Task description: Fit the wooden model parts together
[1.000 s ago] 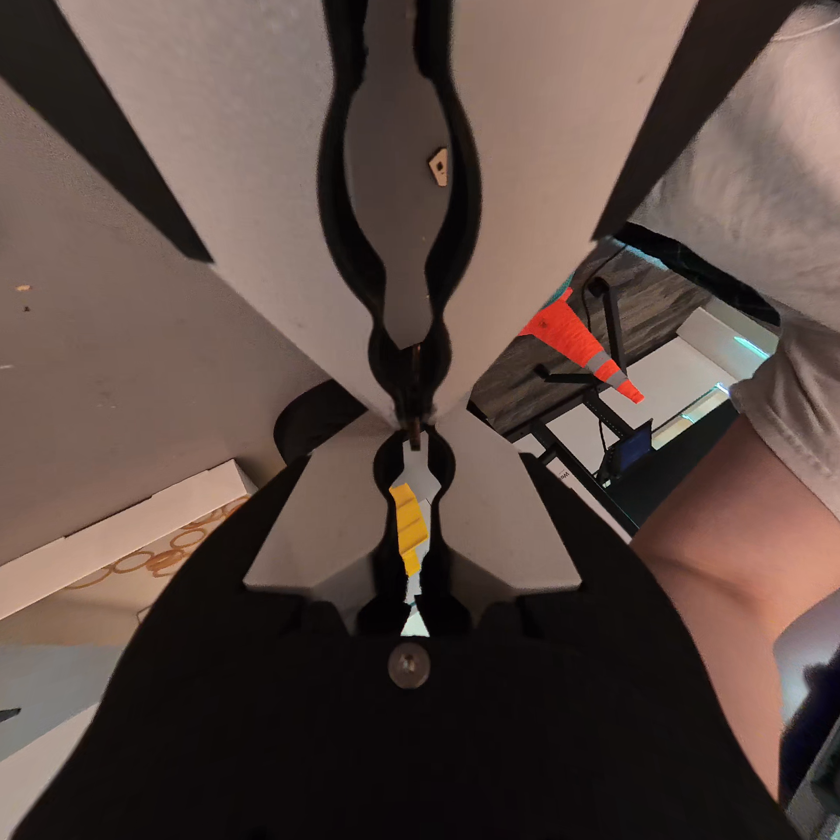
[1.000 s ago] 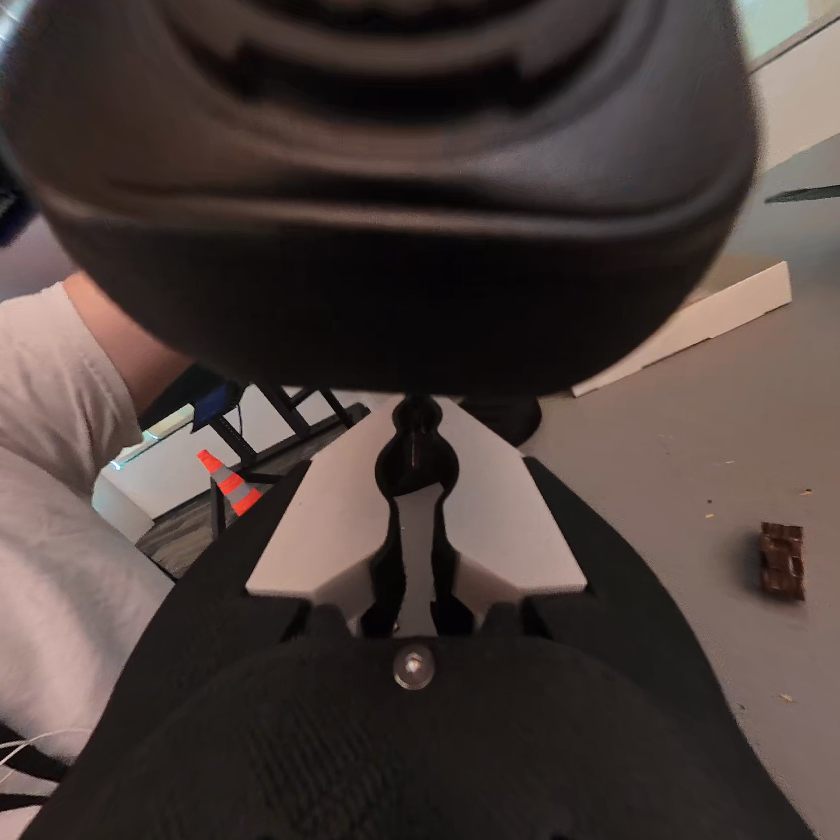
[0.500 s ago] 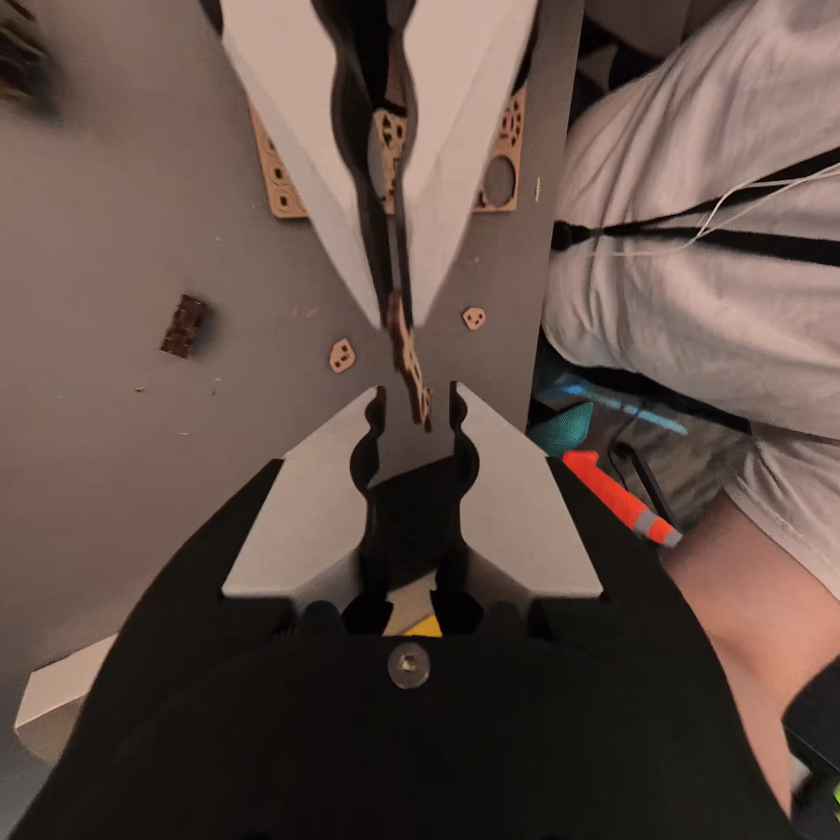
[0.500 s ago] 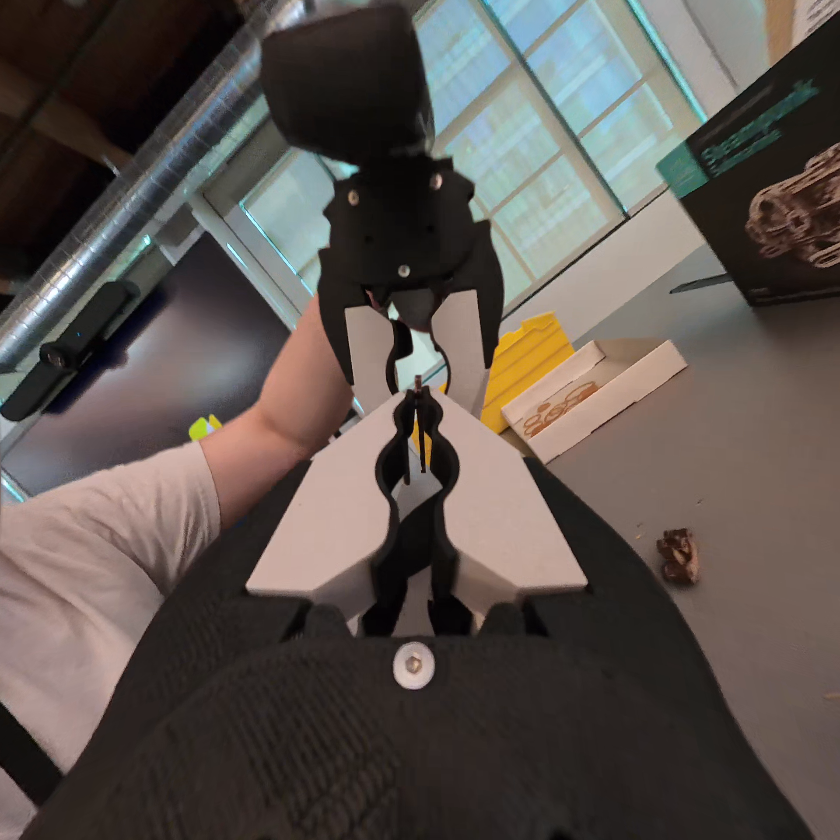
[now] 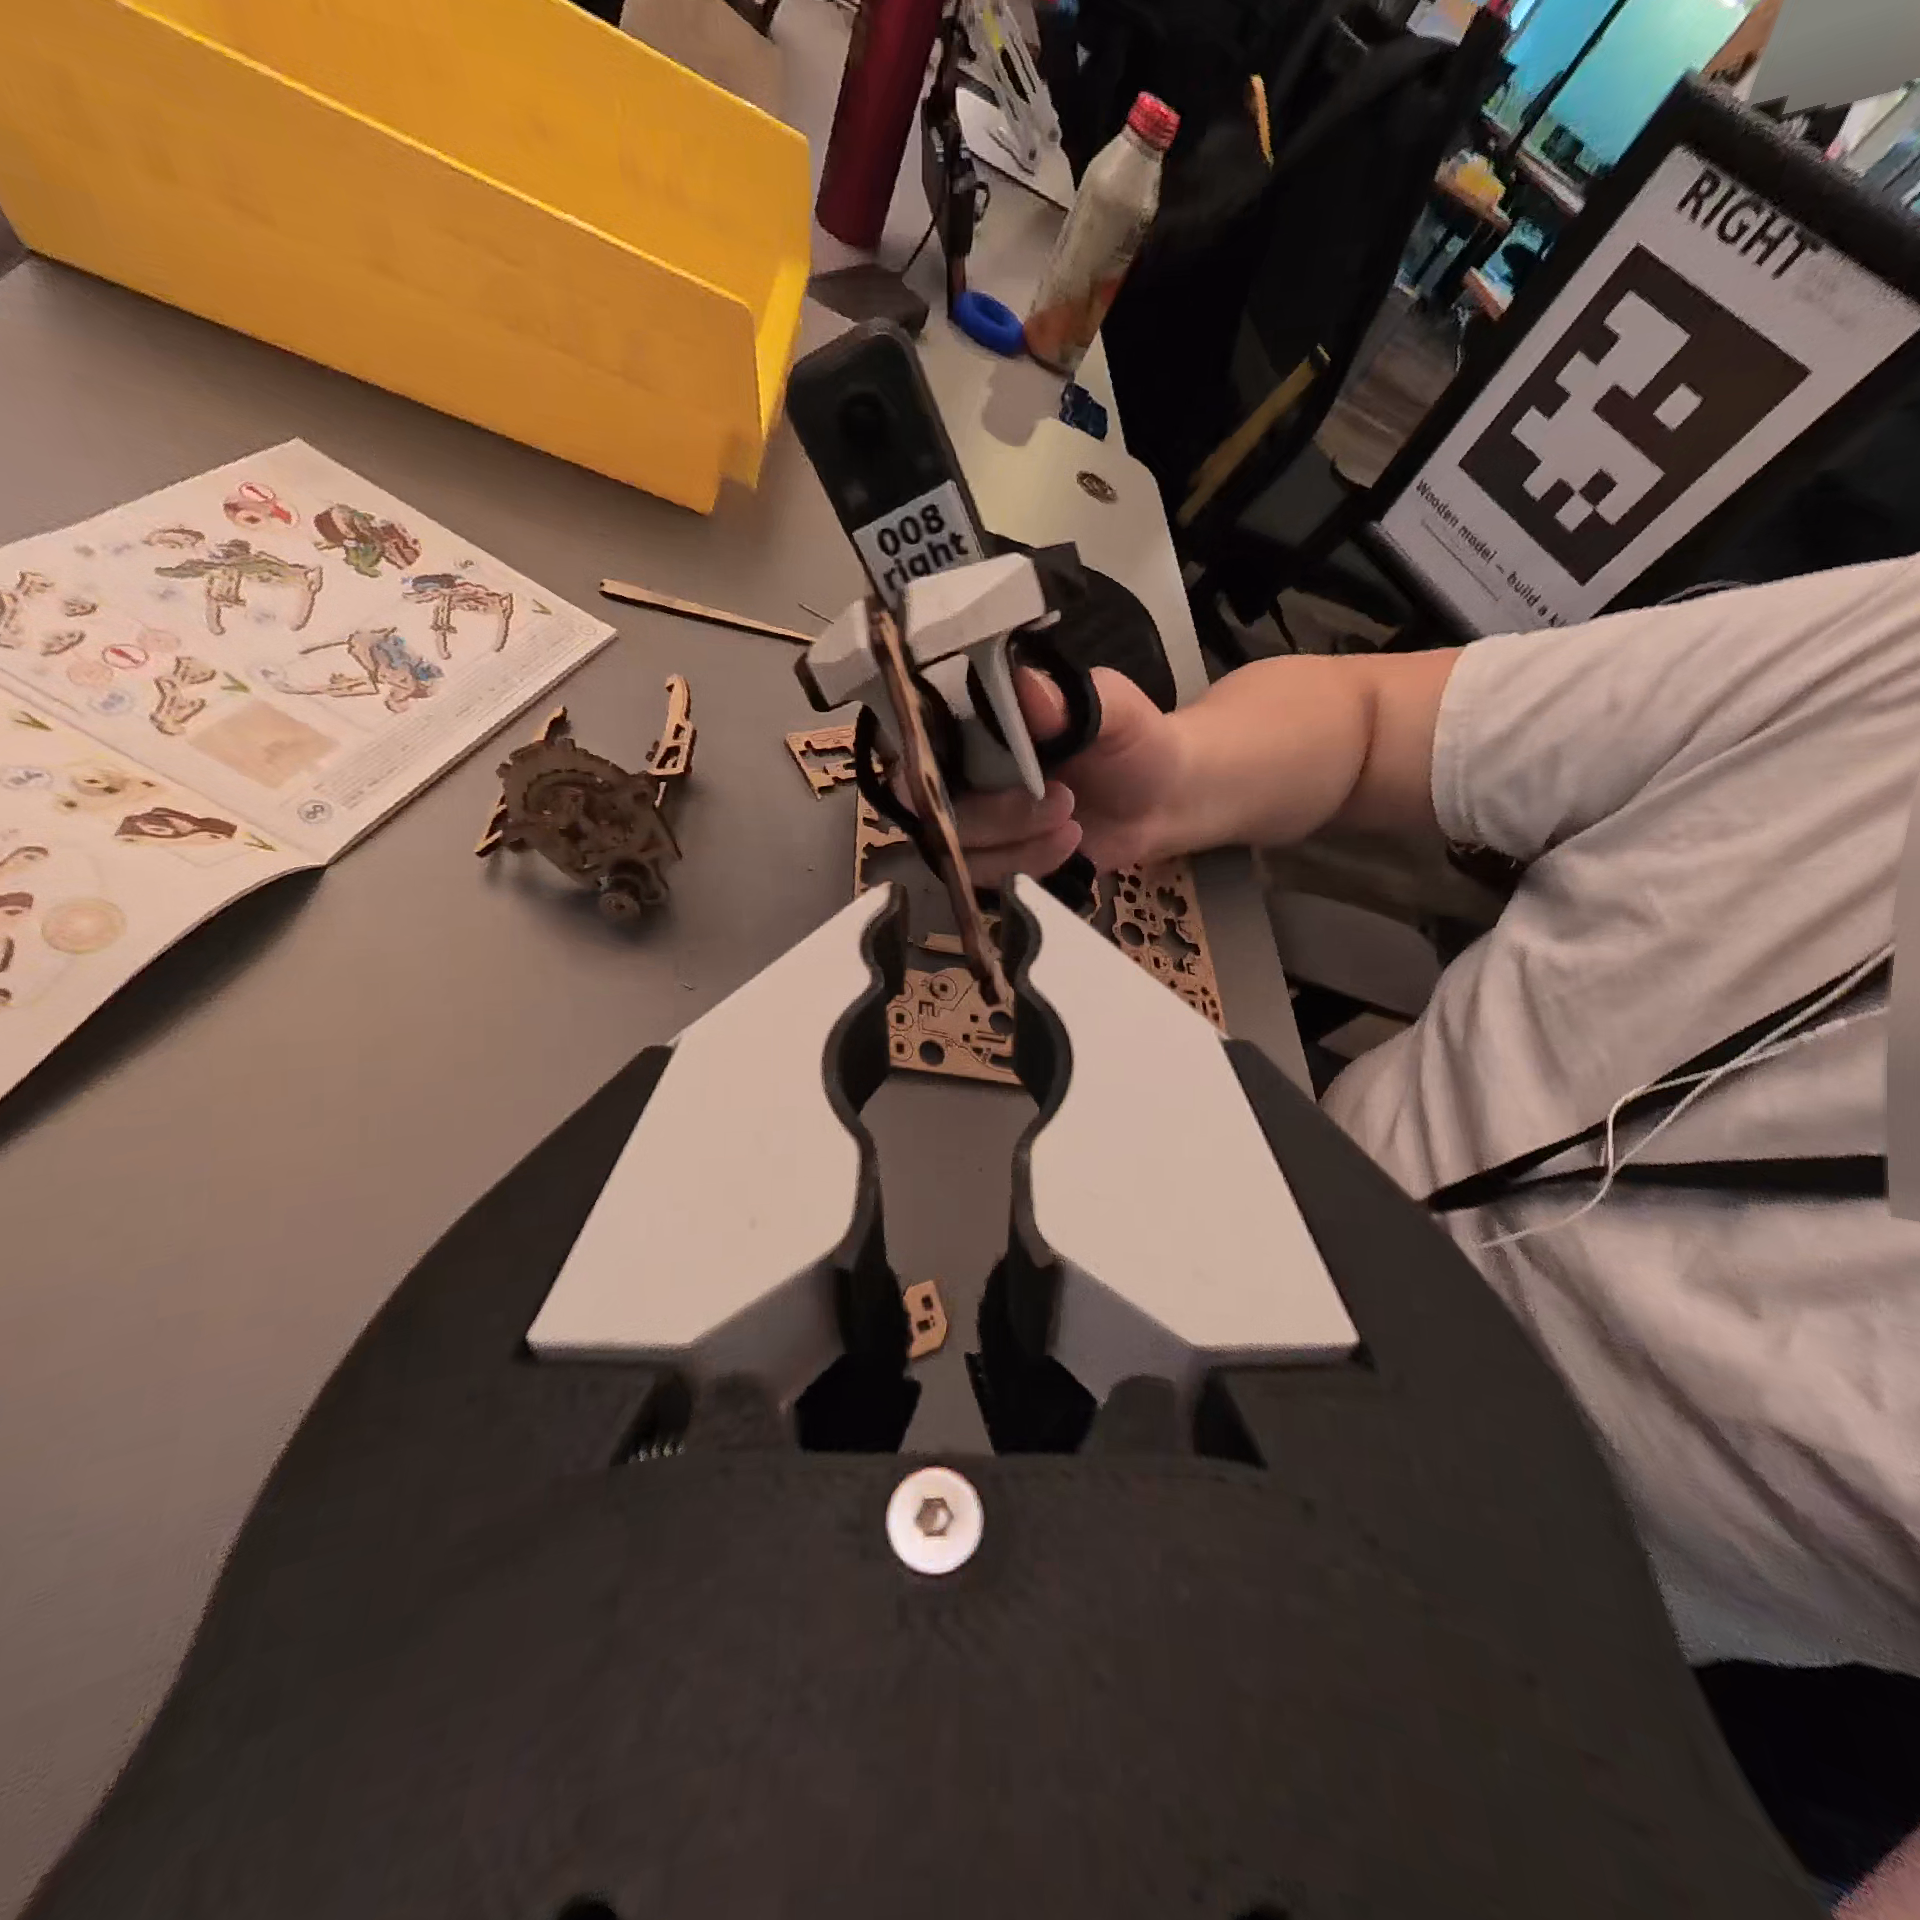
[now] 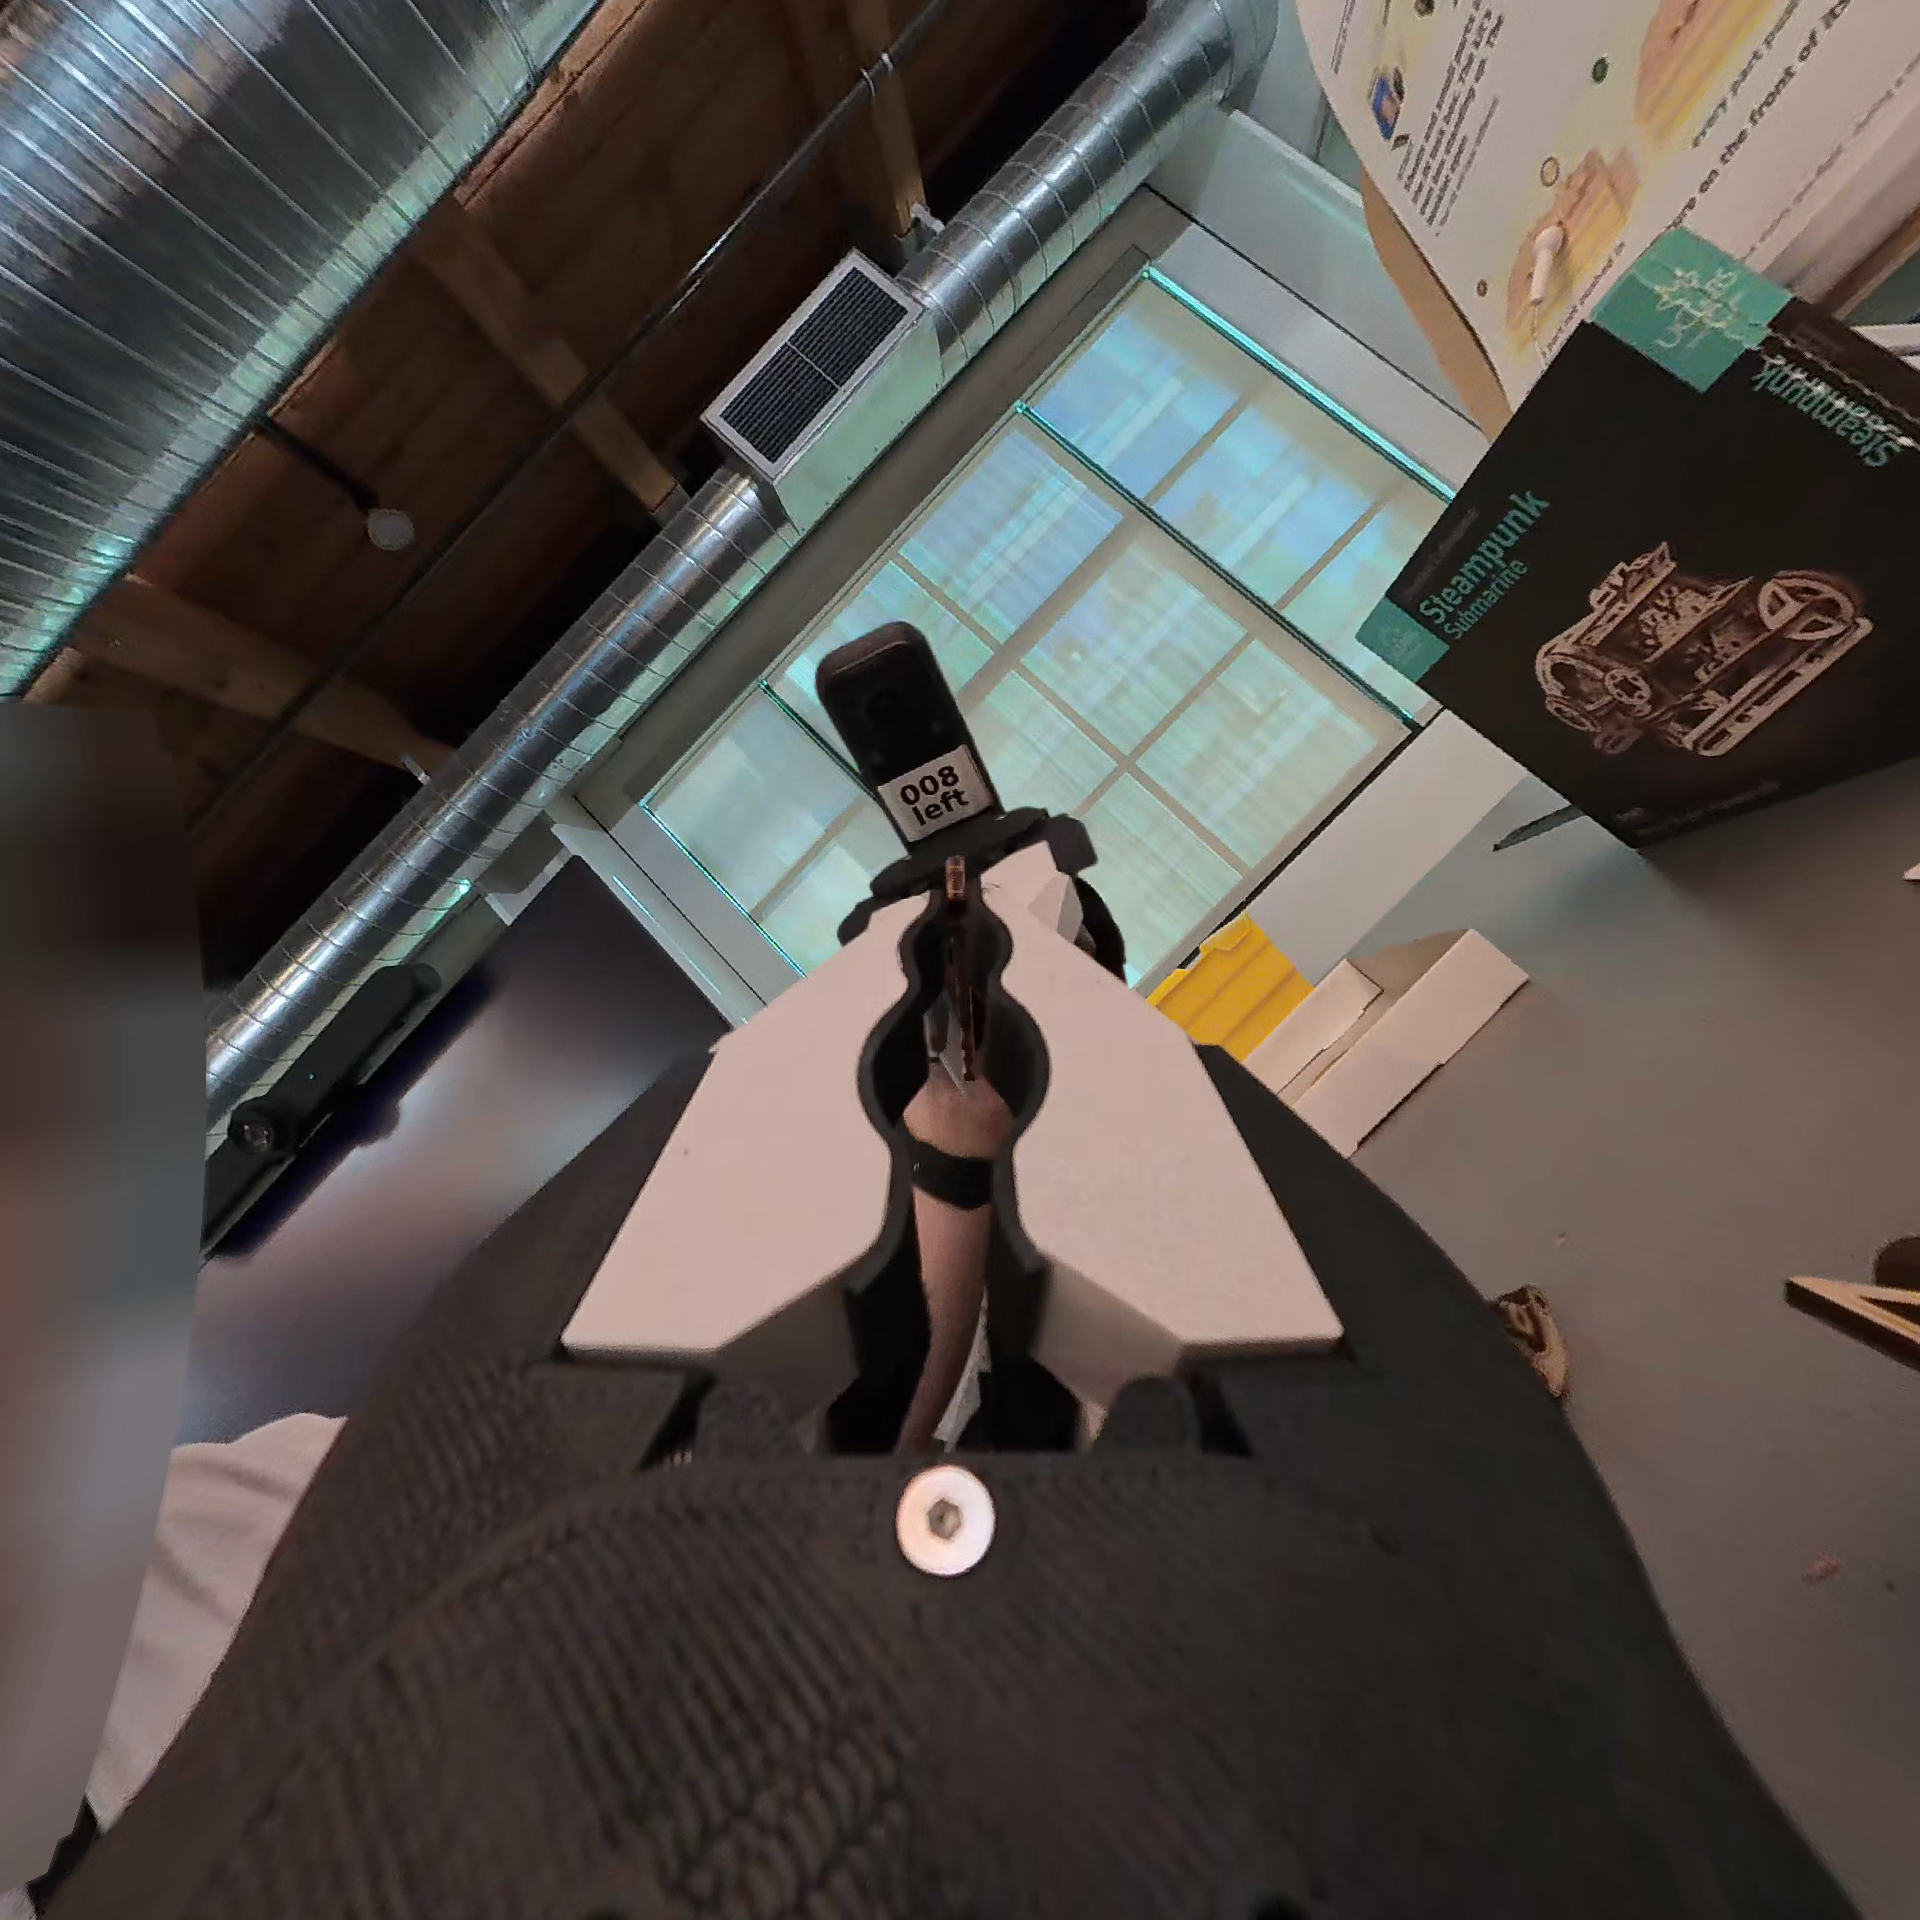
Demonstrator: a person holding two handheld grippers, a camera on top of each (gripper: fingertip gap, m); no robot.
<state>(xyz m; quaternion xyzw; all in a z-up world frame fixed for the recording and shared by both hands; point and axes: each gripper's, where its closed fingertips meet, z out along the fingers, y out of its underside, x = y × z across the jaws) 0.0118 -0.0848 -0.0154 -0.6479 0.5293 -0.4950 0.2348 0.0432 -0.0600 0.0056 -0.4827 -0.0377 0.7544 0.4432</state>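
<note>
Over the grey tabletop (image 5: 312,1091), my right claw (image 5: 906,665) pinches a thin wooden part (image 5: 935,821); my gaping, empty left claw (image 5: 948,971) might snap it closing crooked.

Left wrist view: mounted behind the left tongs (image 5: 951,940), looking forward and down across the grey counter (image 5: 312,1091), with the instruction booklet (image 5: 239,665) at left and the yellow bin (image 5: 436,239) far left. Right wrist view: mounted behind the right tongs (image 6: 951,940), tilted upward toward the ceiling ducts (image 6: 623,644) and window (image 6: 1091,665), the counter (image 6: 1662,1039) only at right. The views face each other at close range: each shows the opposite tongs, right (image 5: 914,644) and left (image 6: 997,862). Both share the thin wooden part (image 5: 935,821) (image 6: 961,977) between them, and the yellow bin (image 6: 1236,987).
</note>
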